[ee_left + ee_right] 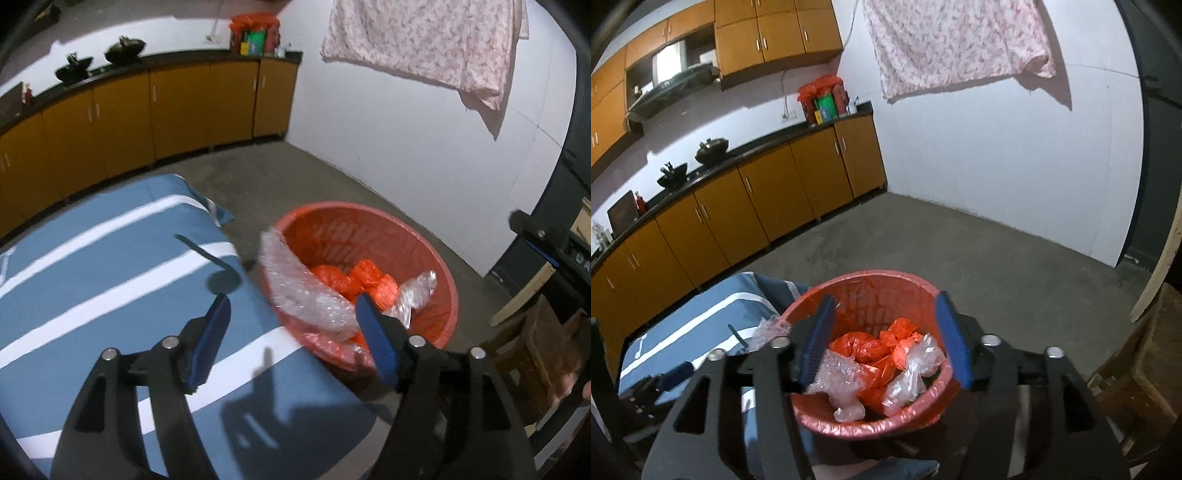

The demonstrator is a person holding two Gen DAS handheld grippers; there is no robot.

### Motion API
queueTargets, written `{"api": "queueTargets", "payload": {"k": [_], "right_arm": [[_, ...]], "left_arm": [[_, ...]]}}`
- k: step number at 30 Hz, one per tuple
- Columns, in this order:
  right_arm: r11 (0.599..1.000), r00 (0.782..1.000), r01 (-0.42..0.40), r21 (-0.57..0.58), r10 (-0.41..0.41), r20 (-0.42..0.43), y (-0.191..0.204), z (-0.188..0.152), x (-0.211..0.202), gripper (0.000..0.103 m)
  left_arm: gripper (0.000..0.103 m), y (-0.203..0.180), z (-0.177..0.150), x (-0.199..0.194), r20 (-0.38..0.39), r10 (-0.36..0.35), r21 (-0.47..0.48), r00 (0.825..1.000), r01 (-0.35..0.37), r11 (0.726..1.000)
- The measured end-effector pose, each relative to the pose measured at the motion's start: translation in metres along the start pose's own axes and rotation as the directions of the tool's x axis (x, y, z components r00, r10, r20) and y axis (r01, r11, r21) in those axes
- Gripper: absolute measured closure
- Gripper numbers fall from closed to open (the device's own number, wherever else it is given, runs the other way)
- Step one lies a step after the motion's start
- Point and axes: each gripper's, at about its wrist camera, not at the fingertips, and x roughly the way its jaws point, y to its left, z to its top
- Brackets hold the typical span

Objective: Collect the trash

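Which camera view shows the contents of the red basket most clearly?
The right wrist view: it looks down into the red basket, showing the orange bags and clear plastic. In the left wrist view the bubble wrap and one finger of the left gripper cover part of the contents.

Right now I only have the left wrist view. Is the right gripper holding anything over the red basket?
Observer: No. The right gripper is open above the red basket, with nothing between its pads.
Operator: My own finger hides the basket's near side. What's there?
Observer: The bubble wrap slopes down inside, and its lower end rests against the near wall.
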Motion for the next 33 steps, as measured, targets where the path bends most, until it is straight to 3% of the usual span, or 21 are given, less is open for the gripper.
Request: {"api": "queueTargets", "payload": {"k": [5, 11, 22, 33], "right_arm": [[1.000, 0.998, -0.021, -0.001, 0.021, 0.058, 0.000, -0.009, -0.048, 0.018], [0.997, 0.992, -0.012, -0.076, 0.022, 0.126, 0.019, -0.041, -0.099, 0.005], [0.974, 0.982, -0.006, -0.227, 0.048, 0.182, 0.055, -0.085, -0.151, 0.002], [0.968, 0.980, -0.021, -0.250, 0.069, 0.184, 0.073, -0.111, -0.177, 0.002]], "left_arm": [[0.014, 0.010, -0.012, -0.064, 0.110, 0.055, 0.002, 0.992, -0.056, 0.998], [0.004, 0.021, -0.042, -0.135, 0.215, 0.161, -0.007, 0.963, -0.163, 0.987], [0.004, 0.038, -0.102, -0.209, 0.279, 0.329, -0.063, 0.902, -0.325, 0.944], [0.004, 0.042, -0.140, -0.246, 0.301, 0.398, -0.091, 0.866, -0.390, 0.916]]}}
